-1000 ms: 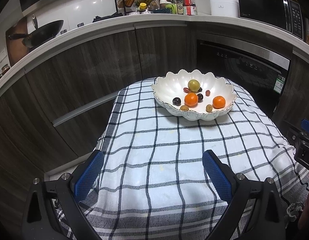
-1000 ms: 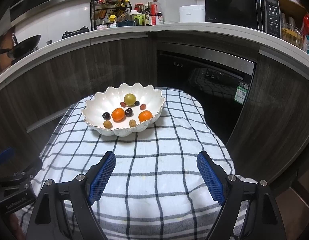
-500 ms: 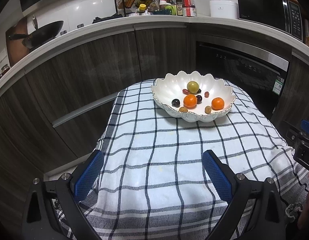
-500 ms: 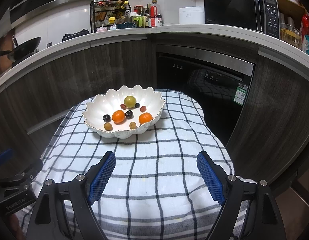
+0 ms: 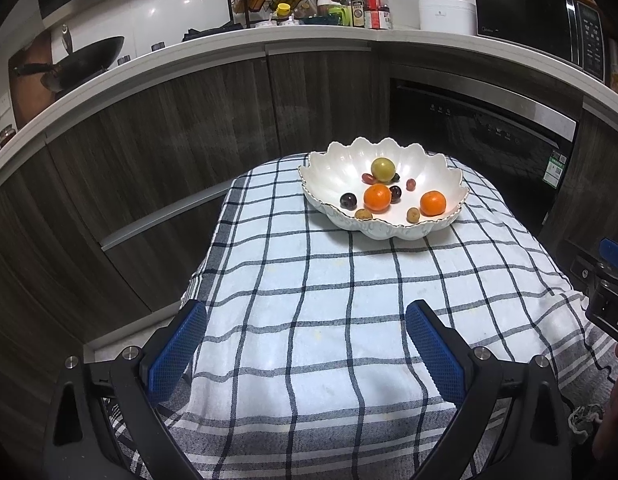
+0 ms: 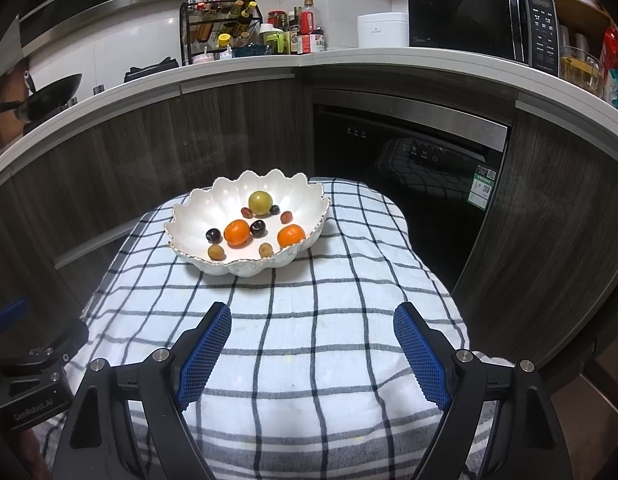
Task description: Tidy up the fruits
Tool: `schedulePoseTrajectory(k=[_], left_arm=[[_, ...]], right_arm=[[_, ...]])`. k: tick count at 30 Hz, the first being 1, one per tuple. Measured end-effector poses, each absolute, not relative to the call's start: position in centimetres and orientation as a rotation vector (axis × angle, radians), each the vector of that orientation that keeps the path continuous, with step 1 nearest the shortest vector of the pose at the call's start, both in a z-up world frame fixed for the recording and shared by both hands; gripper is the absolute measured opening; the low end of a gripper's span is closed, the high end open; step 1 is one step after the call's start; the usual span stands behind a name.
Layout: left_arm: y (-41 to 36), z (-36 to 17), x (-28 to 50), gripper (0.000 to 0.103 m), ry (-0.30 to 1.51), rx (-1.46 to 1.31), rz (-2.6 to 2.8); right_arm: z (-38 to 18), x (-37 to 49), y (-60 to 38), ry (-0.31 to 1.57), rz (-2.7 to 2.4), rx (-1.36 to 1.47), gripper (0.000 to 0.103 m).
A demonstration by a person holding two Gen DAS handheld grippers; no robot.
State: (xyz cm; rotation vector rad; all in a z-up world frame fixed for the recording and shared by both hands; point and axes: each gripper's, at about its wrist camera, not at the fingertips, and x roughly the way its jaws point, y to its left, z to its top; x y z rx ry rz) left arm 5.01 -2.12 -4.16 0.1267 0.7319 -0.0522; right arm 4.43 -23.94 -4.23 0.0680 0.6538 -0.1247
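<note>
Bowl (image 6: pixel 245 268) of fruit — well beyond right tool (image 6: pixel 313 344), apart

A white scalloped bowl (image 5: pixel 329 176) with a thin gold rim is showing two orange fruits (image 5: pixel 377 197), one yellow-green fruit (image 5: pixel 383 169) and dark purple ones (image 5: pixel 348 201); a white cloth (image 5: pixel 329 320) checked in black is covering the surface, blue pads (image 6: pixel 205 356) lining black tongs (image 6: pixel 313 354).
</note>
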Motion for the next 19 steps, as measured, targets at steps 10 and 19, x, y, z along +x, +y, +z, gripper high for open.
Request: schedulePoseTrajectory(k=[10,19], left_arm=[[-2.09,-4.28,5.11,0.103,0.737,0.125,-0.058],[-2.25,-4.31,5.06,0.103,0.732,0.128,-0.064]], right_arm=[[-4.35,4.46,-23.93,0.657,-0.126,0.069,0.084],[-4.41,4.47,-23.92,0.658,-0.126,0.073,0.084]])
